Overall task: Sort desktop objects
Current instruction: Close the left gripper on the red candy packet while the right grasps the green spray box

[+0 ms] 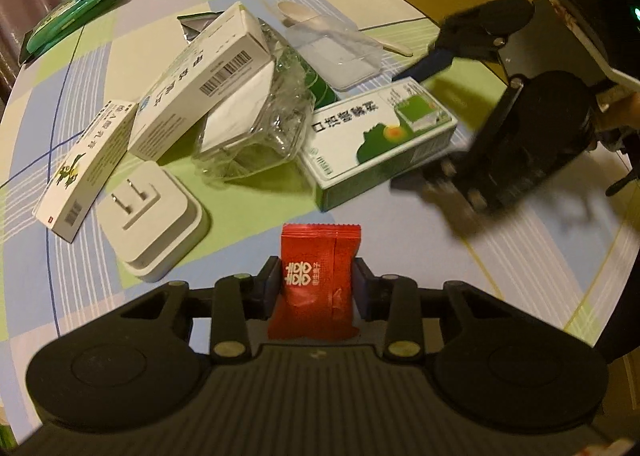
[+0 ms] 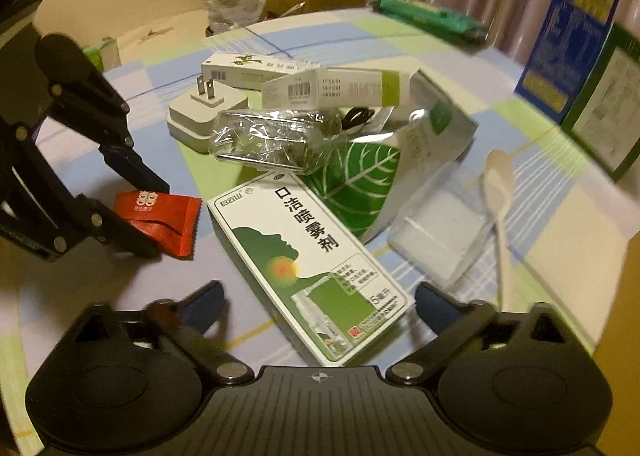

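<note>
Pale curtains hang behind a round counter (image 1: 520, 256) covered in a blue, green and cream checked cloth, where a heap of white medicine boxes, crumpled clear wrap, a white plug adapter (image 1: 150, 215) and a plastic spoon (image 2: 498, 179) lies in the middle. At the near edge the left hand-held gripper (image 1: 318, 282) is clamped on a red candy packet (image 1: 316, 280), its pads pressing both sides. Just beside it, the right hand-held gripper (image 2: 320, 302) stands apart, its fingers straddling the near end of a green-and-white spray box (image 2: 308, 264) without touching it.
</note>
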Demonstrator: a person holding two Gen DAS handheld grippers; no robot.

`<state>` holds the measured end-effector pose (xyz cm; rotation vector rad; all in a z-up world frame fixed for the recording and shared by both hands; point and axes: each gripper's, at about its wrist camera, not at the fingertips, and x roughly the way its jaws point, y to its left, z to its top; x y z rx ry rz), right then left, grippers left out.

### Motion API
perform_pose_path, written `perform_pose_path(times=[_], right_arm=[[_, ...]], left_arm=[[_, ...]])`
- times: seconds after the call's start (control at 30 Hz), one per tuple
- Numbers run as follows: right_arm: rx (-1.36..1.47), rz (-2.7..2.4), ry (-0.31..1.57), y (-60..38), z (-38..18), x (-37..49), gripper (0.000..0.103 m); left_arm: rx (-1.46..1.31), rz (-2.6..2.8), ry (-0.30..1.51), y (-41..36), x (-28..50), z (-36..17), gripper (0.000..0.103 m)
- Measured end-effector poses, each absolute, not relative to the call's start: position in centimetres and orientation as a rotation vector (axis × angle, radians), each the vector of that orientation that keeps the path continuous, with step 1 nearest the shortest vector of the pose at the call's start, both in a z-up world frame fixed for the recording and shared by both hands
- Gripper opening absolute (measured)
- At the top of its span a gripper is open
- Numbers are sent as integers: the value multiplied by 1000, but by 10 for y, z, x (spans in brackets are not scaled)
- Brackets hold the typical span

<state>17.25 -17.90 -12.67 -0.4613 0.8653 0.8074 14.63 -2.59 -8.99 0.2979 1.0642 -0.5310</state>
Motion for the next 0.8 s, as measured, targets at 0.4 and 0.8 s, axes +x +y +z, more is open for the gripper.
perform_pose_path(times=[0.4,0.8], right_arm=[[-161,393,1020,-211,-109,106,55],[-84,316,899,-230,-104,48,76]], left_arm=[[291,-571,1042,-42,128,-78,32],[318,-578,1040,-59,113,-87,50]])
